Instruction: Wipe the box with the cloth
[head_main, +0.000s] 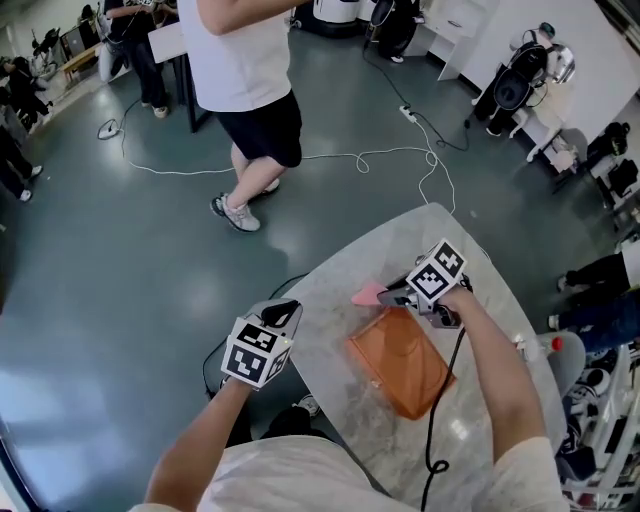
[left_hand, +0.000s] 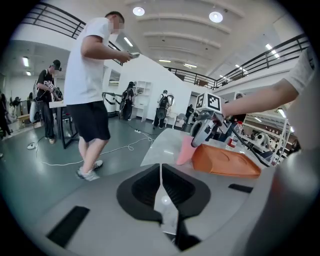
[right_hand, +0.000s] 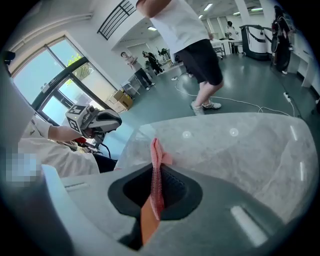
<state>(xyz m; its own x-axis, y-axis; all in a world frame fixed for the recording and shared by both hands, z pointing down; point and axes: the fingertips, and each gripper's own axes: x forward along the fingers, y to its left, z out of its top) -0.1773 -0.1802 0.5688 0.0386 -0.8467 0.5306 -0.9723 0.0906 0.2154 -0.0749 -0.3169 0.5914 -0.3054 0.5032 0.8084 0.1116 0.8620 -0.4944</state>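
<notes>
- Right gripper view shows the right gripper (right_hand: 158, 172) clamped on the pink cloth (right_hand: 155, 149), with only a thin fold pinched between the jaws. A hard drag could, I judge, pull that fold free.
- Seen from the head view, the cloth sits at the far corner of the orange box (head_main: 400, 362). The box lies flat on the marble table (head_main: 335, 300), nearer the table's left edge than its right. Whether the cloth is pressed onto the box or is just beside it cannot be told.
- The left gripper (head_main: 285, 311) hangs beyond the table's left edge, its jaws together on nothing, apart from the box. Since nothing braces the box, a wiping stroke may shove it across the smooth top toward an edge.
- The right gripper's cable (head_main: 432, 440) trails over the table at the box's near end. It could catch on the box or drag it as the arm sweeps.
- The box looks shut, so its contents cannot be seen. Nothing lies on its top.
</notes>
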